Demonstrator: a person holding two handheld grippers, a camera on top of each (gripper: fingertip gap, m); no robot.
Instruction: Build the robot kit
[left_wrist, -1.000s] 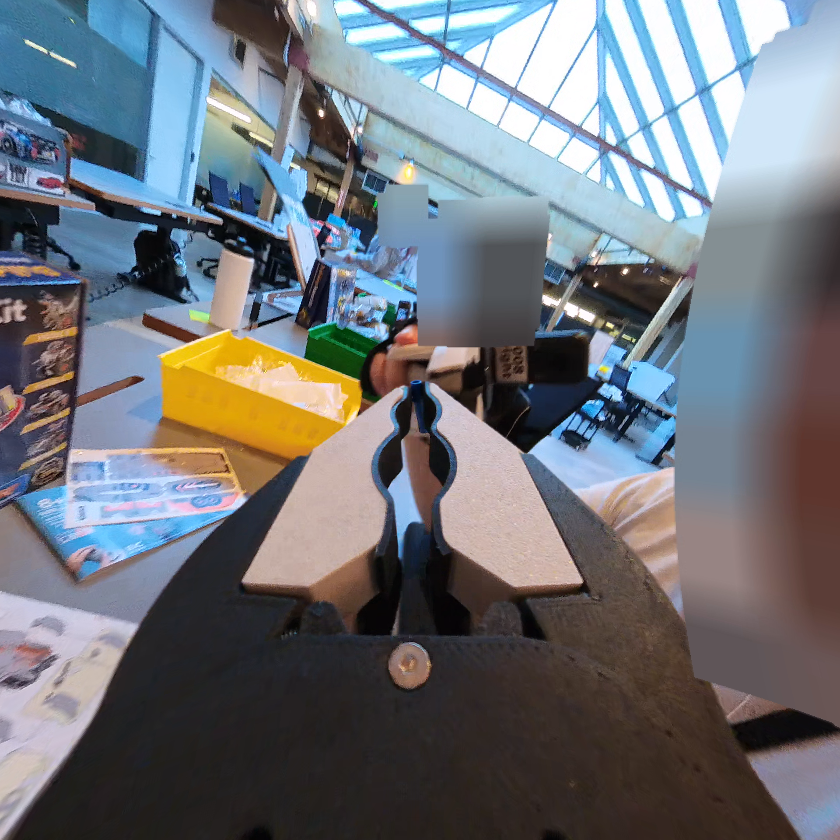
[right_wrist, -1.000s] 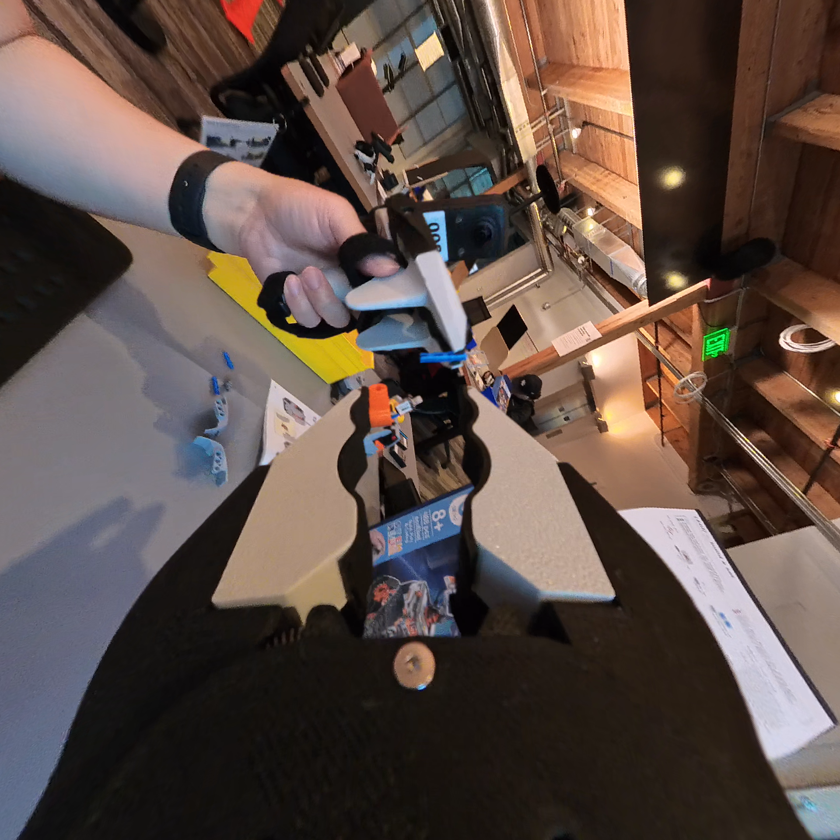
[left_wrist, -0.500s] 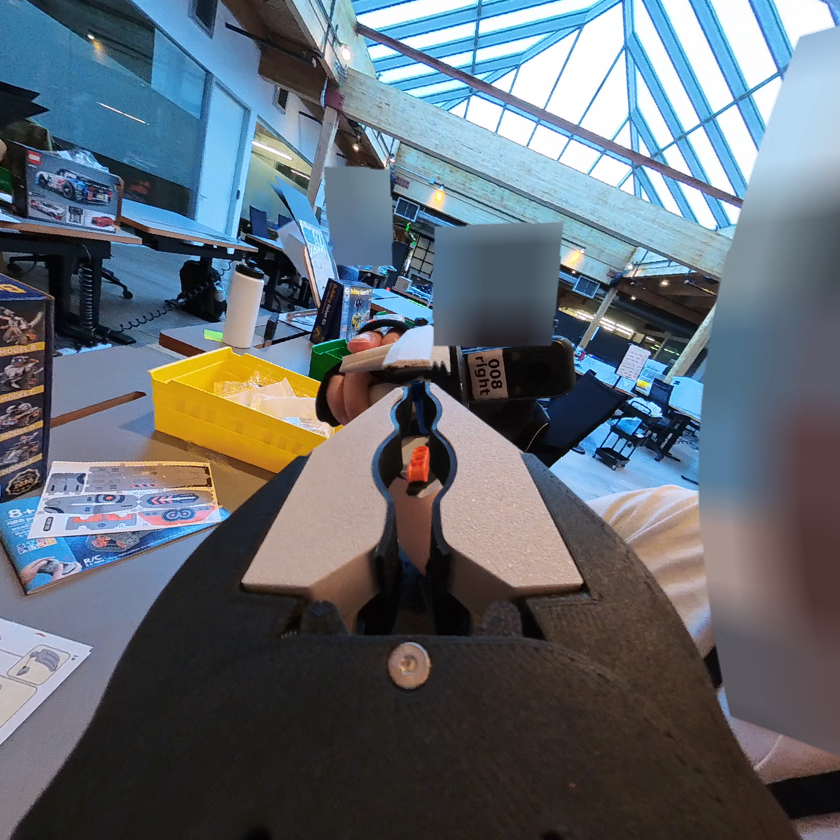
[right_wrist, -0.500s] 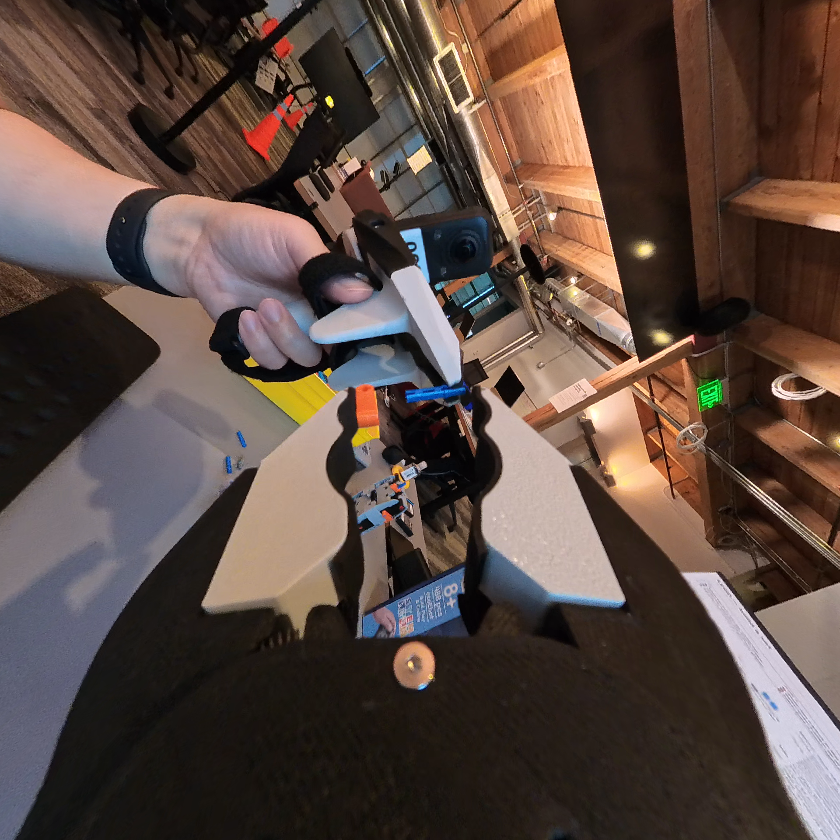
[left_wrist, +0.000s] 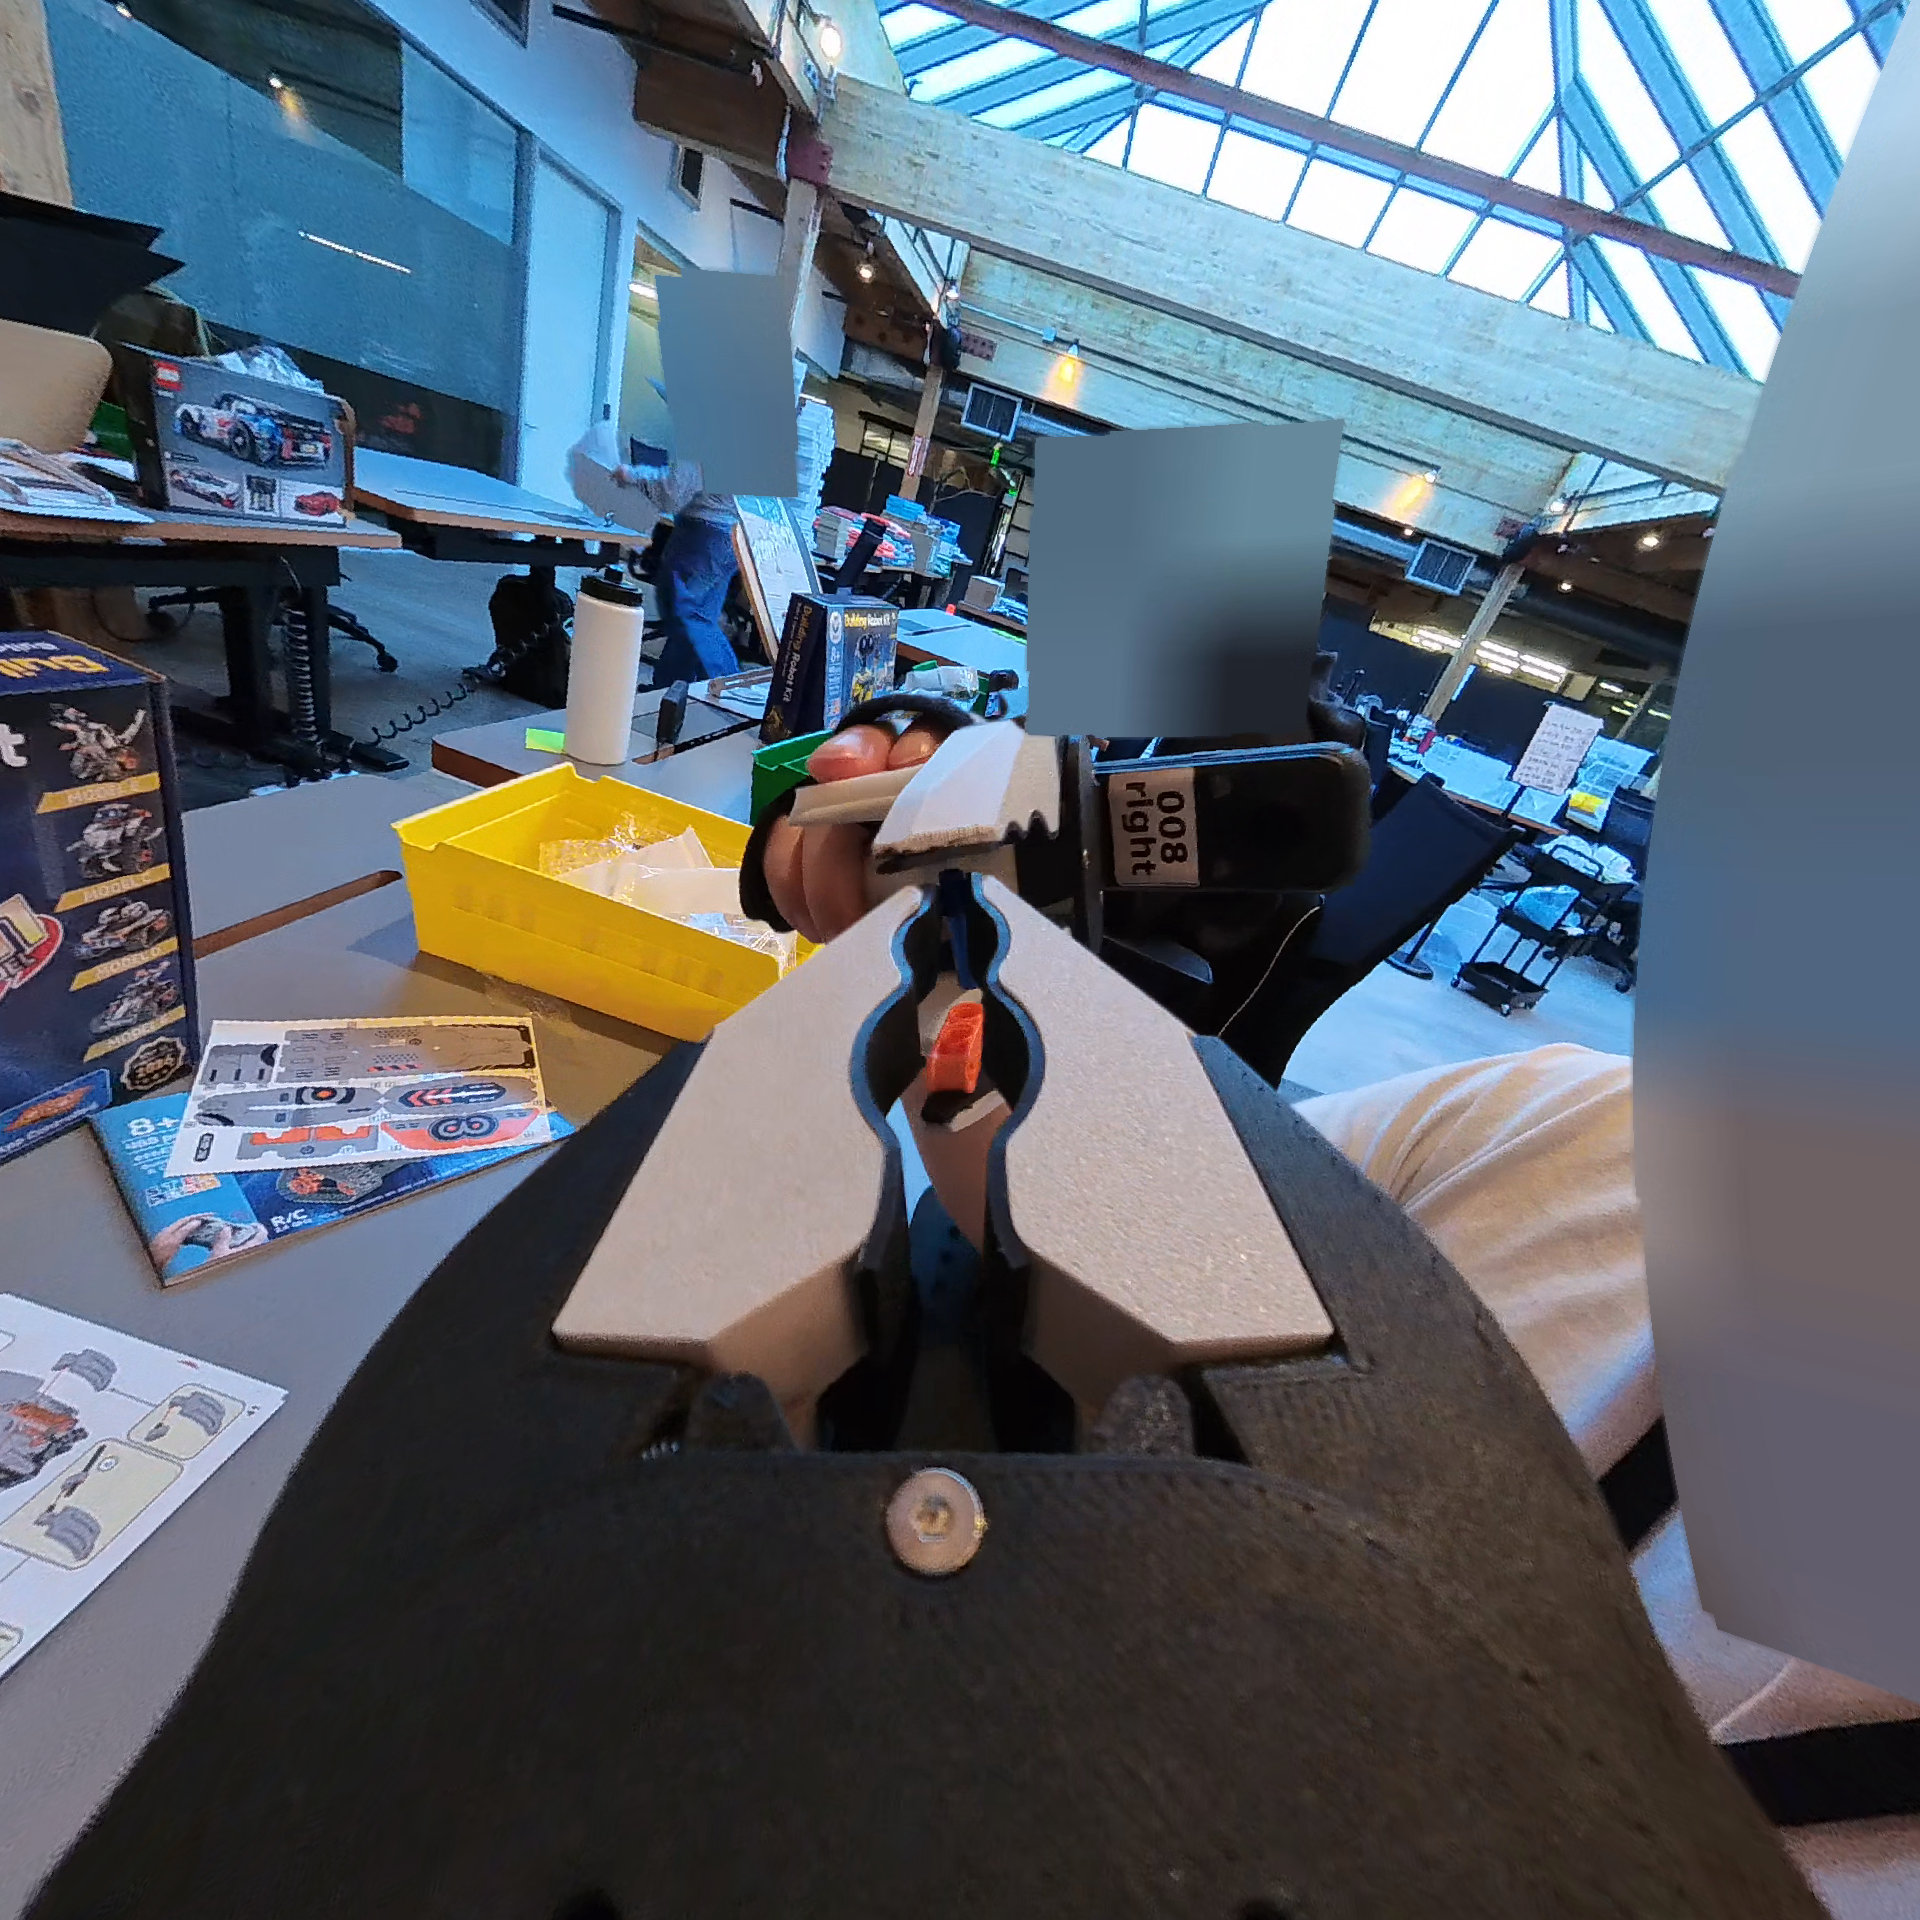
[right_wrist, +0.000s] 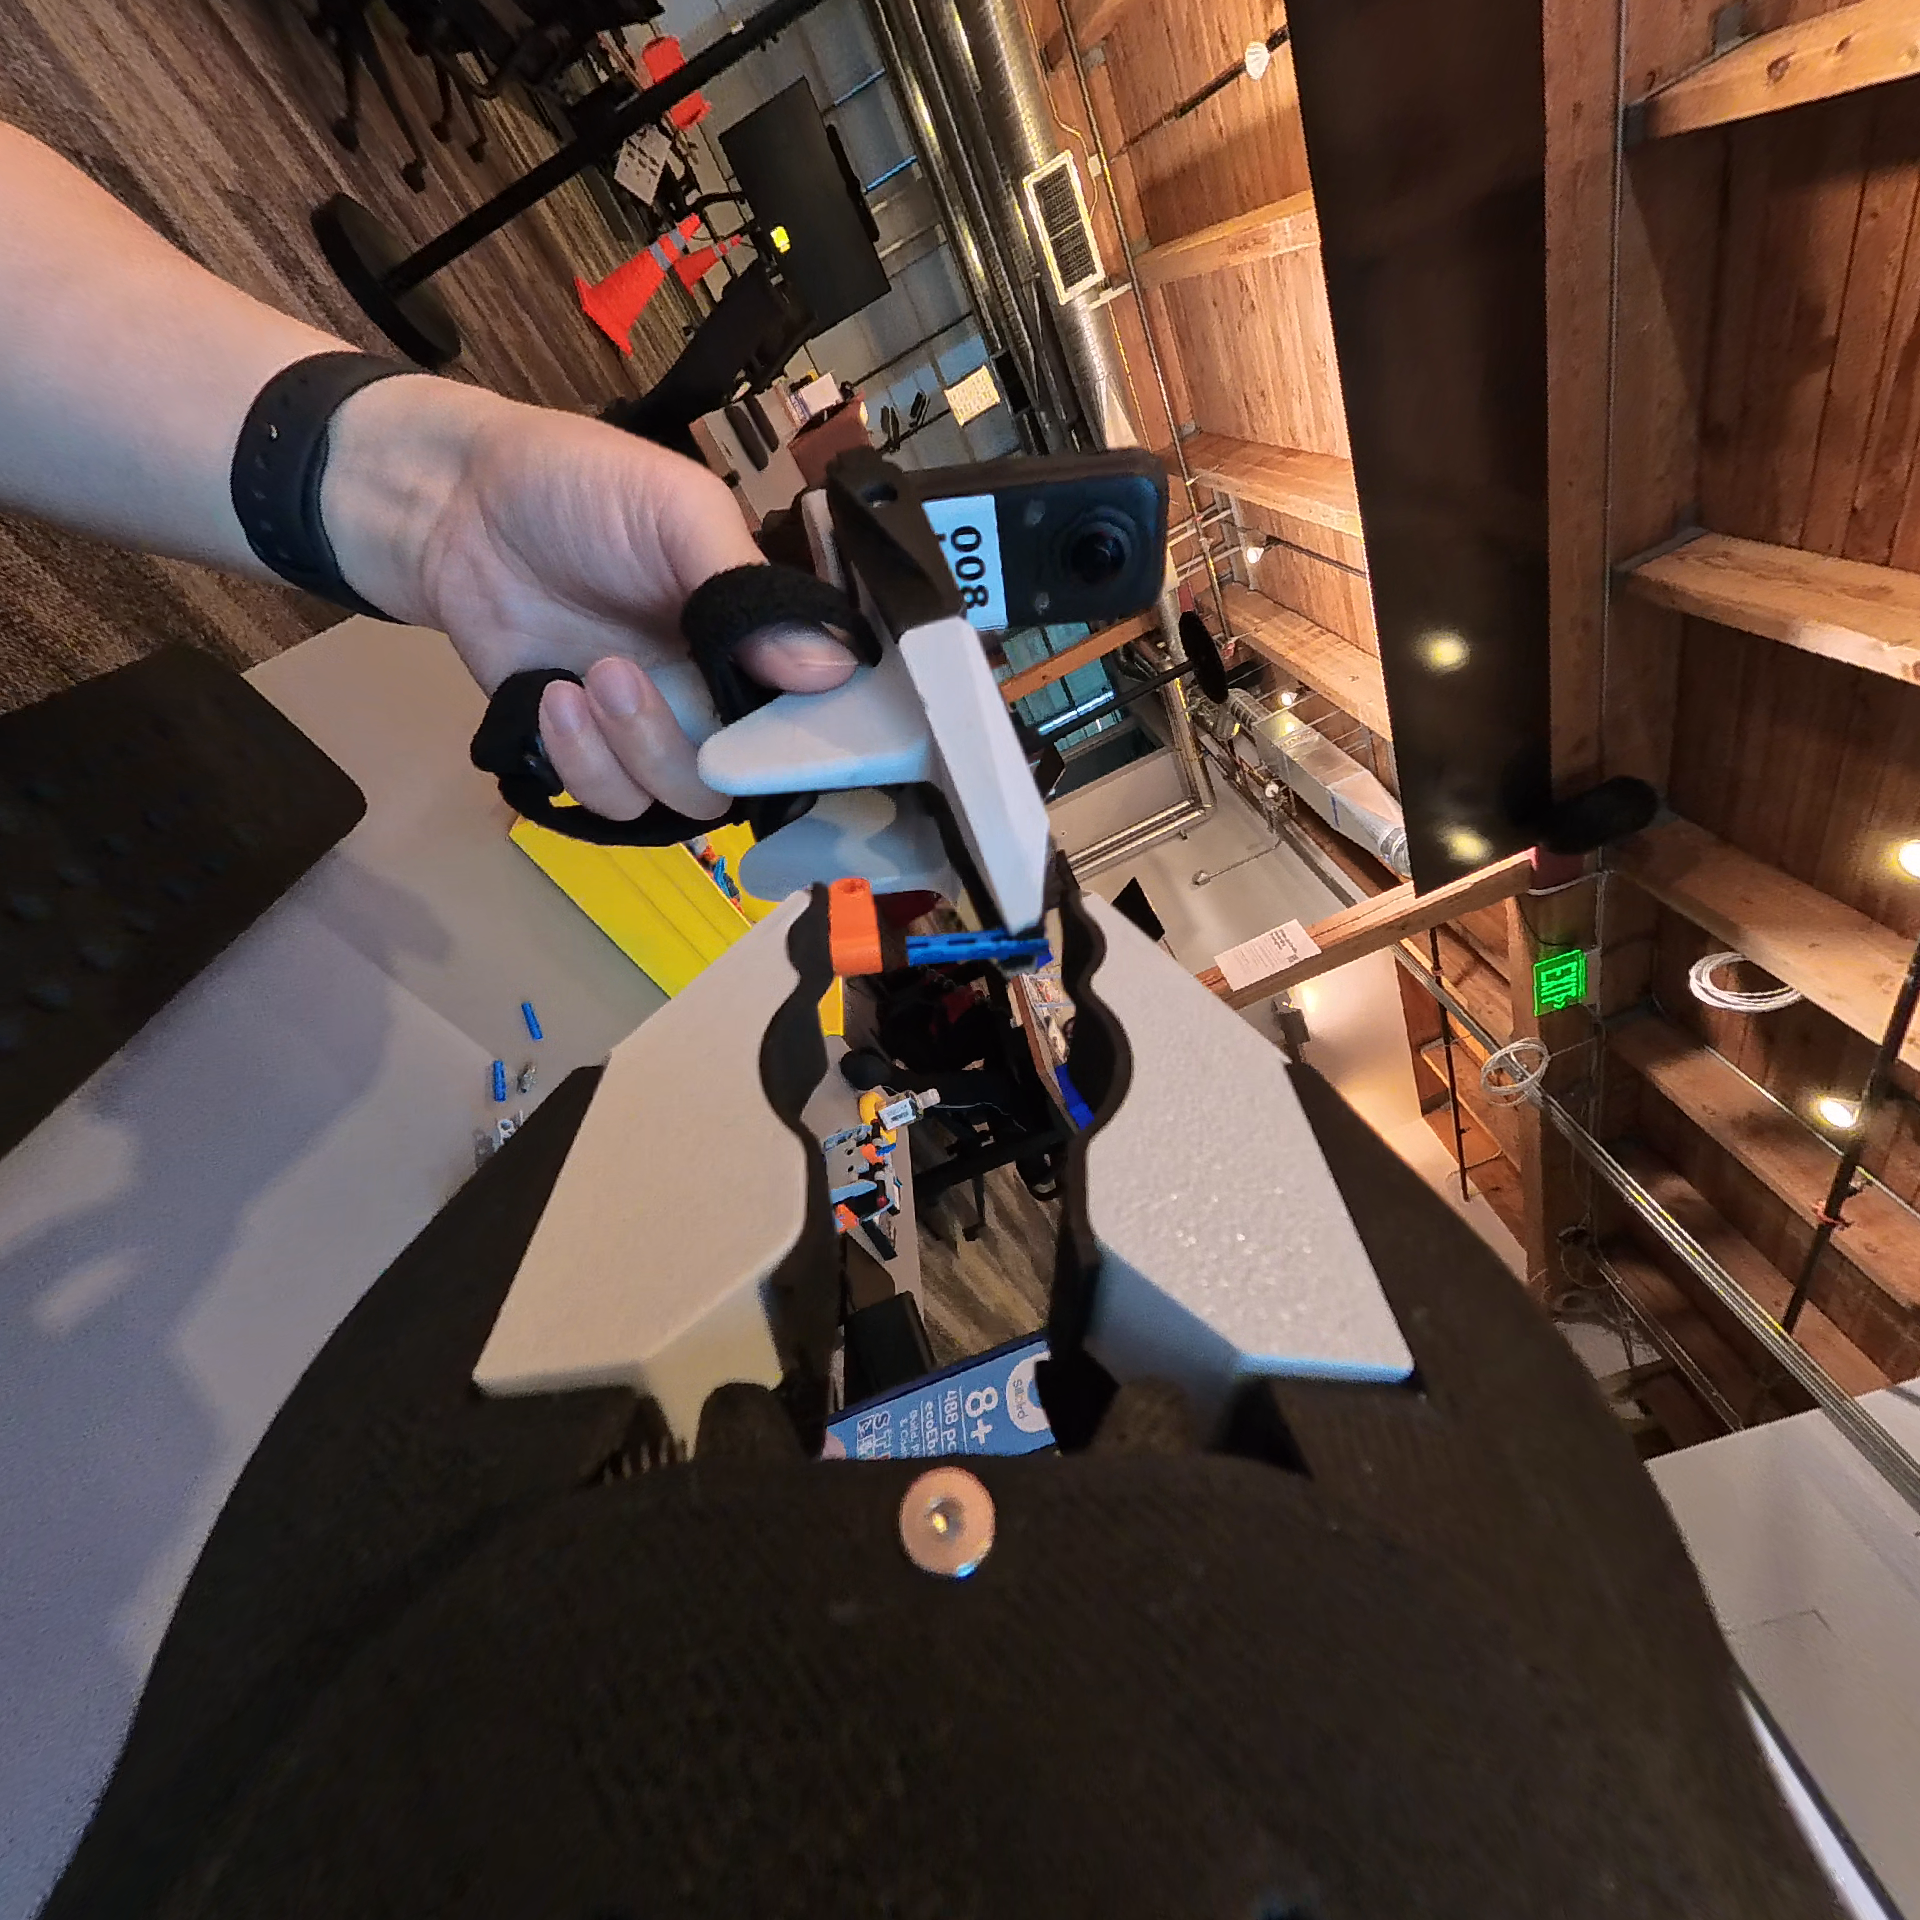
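1. Pinching a blue axle pin (left_wrist: 954, 928) at its tips, the left gripper (left_wrist: 951, 902) is nearly closed.
2. Right gripper (right_wrist: 940, 940) gapes wide, an orange connector (right_wrist: 852, 925) against its left finger.
3. Pin tip meets connector above the grey table (left_wrist: 312, 935).

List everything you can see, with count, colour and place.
blue axle: one, blue, pinched by left gripper
orange piece: one, orange, on the axle's far end
bin: one, yellow, on table, clear bags inside
toy box: one, dark blue, table's left edge
booklet: one, blue, beside toy box
bottle: one, white, farther desk
loose pins: two, blue, on table
right gripper: one, grey fingers, open
hand: one, black straps, holding left gripper
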